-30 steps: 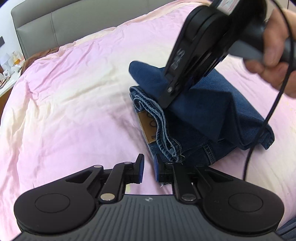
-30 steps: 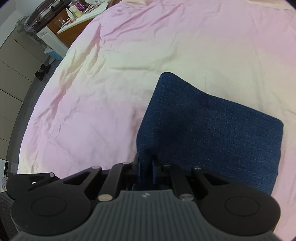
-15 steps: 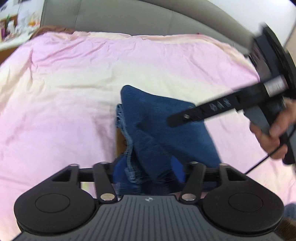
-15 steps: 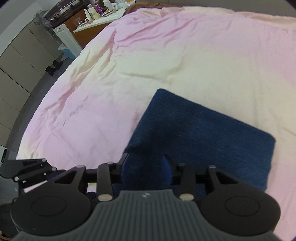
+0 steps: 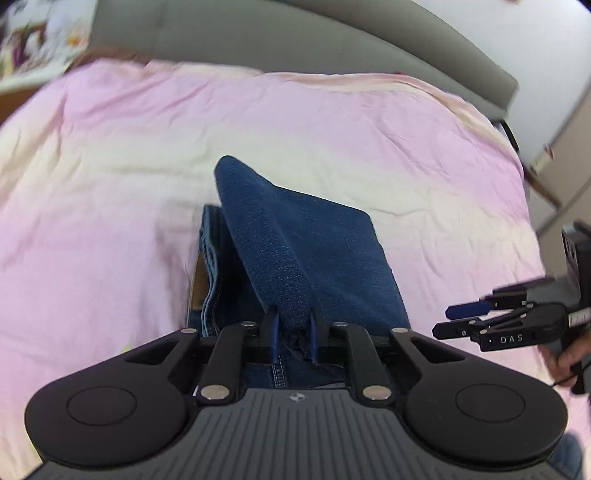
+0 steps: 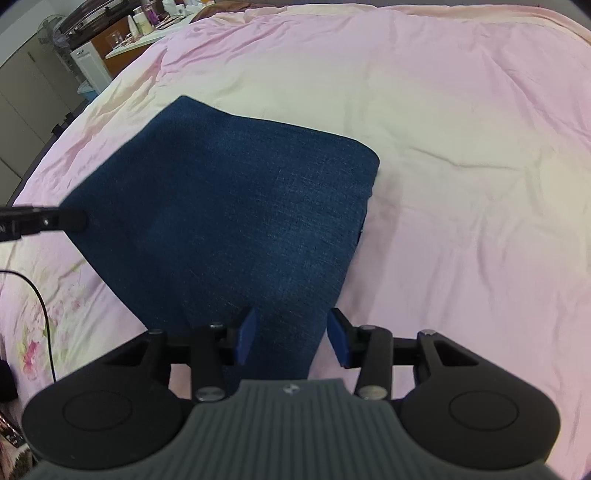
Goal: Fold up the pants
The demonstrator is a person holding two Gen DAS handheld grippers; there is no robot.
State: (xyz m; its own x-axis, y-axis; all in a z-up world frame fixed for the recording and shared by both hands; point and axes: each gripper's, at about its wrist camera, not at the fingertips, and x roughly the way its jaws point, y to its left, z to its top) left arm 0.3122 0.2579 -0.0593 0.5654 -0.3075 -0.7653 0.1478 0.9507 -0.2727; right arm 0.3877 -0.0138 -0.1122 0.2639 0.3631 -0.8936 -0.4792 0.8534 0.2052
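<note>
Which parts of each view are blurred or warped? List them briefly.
Left wrist view: the headboard bows under fisheye distortion and the top-left corner is motion-smeared, while the jeans are sharp. Right wrist view: the jeans look soft, and the bedsheet is evenly lit, without glare.

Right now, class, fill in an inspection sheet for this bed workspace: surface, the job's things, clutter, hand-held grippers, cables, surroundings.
Surface: bed with a wrinkled pink sheet.
Job's things: folded blue jeans lying on the sheet, one layer pulled up into a ridge.
Clutter: nothing seen on the bed besides the jeans.
Grippers: left hand-held gripper closing, pads pinching the raised denim fold; right hand-held gripper open, denim between its jaws, pads apart from it.
Cables: black cable across the sheet's left edge.
Surroundings: grey headboard; cluttered side table; cabinets.
</note>
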